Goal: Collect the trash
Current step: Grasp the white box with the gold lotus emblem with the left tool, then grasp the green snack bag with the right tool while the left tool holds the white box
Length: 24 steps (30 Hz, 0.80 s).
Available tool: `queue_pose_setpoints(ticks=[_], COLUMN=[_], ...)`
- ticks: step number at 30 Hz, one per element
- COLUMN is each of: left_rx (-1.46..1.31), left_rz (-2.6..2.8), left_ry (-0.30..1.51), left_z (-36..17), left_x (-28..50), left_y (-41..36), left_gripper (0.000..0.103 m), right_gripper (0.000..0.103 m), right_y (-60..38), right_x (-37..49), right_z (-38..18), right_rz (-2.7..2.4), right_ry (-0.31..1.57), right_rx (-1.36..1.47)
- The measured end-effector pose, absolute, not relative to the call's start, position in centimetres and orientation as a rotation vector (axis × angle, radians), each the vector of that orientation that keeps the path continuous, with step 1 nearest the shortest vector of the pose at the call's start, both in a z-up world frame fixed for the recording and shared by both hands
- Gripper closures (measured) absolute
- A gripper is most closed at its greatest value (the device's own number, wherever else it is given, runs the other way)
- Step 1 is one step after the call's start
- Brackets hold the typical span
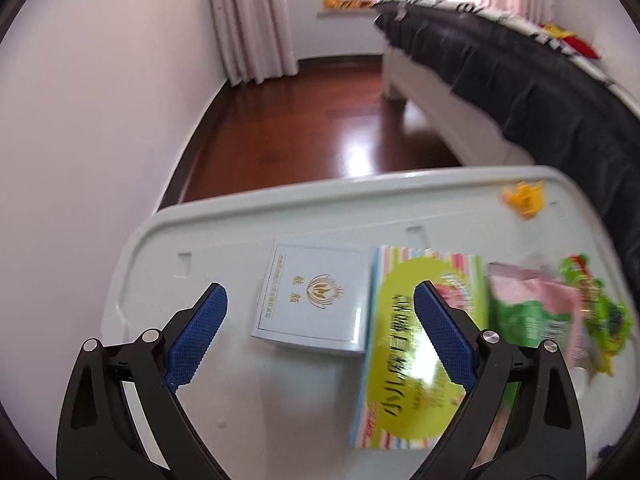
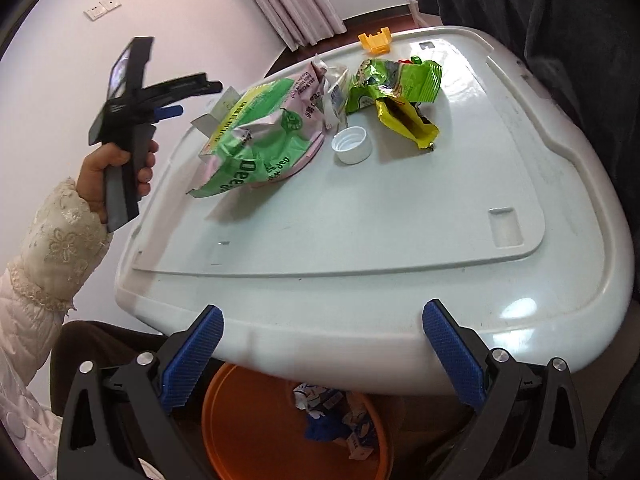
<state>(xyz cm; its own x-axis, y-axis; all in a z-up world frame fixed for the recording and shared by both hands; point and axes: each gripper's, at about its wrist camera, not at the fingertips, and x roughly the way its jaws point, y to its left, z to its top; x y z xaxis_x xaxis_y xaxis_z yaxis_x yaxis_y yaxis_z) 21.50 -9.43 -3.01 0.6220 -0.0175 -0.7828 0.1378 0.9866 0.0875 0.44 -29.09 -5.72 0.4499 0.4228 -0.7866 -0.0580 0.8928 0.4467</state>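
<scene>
- Left gripper (image 1: 320, 312): jaws wide apart, nothing between them, hovering above the white lid (image 1: 248, 380) that serves as tabletop.
- Under/between its fingers: white box (image 1: 312, 300) w/ gold emblem, lying flat; just right of it, edge to edge, a striped yellow-green box (image 1: 416, 344) w/ Chinese print (blurred).
- Further right in the left wrist view: crumpled pink-green bag (image 1: 532, 304), touching or overlapping the striped box – can't tell which.
- Small yellow clip (image 1: 524, 198) near the lid's far right corner, apart from the rest.
- Right gripper (image 2: 320, 344): jaws spread wide, empty, at the lid's near edge over an orange bin (image 2: 256, 432).
- Bin holds crumpled blue-white wrappers (image 2: 332, 420) (details too small to read).
- On the lid in the right wrist view: pink-green bag, white bottle cap (image 2: 352, 144) open side up just right of it, green snack wrapper (image 2: 396, 84) and yellow wrapper (image 2: 408, 124) beyond the cap, touching each other.
- Person's left hand (image 2: 116, 172), lace cuff, grips the left gripper's handle at the lid's left side.
- Bkgd: wood floor (image 1: 320, 136), curtains (image 1: 248, 20), bed w/ dark cover (image 1: 520, 80).
</scene>
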Motion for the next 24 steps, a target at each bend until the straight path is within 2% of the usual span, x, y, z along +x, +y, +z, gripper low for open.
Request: queue_pose_setpoints(ticks=[9,10,11,12,14,24], left_rx=[0.077,0.06,0.04,0.016,0.058,0.01], left_rz=[-0.034,-0.038,-0.051,-0.08,-0.067,-0.048], left_ry=[0.964,0.97,0.974,0.973,0.968,0.893], left_z=[-5.6,-5.7,-5.8,-5.7,-5.5,-3.0], left_x=[23.6,23.6,23.7,23.7,23.7,19.5], left_y=[-7.9,-7.6,-7.3,-7.0,-7.1,-4.9], left_gripper=[0.012,0.014,0.028,0.033,0.036,0.038], right_gripper=[0.005,0.005,0.005,0.005,0.005,0.005], right_y=[-29.6,-29.6,-29.6,-29.6,-29.5,-29.2], right_x=[0.2,0.1,0.0,-0.1,-0.3,-0.4], right_z=[-5.6,-5.6,-5.5,-5.4,-5.0,-1.6], right_rz=[0.313,0.316,0.318,0.33,0.337,0.344], right_ry=[1.073,1.072,1.072,1.068,1.052,0.97], right_rx=[0.413,0.416,0.418,0.427,0.428,0.429])
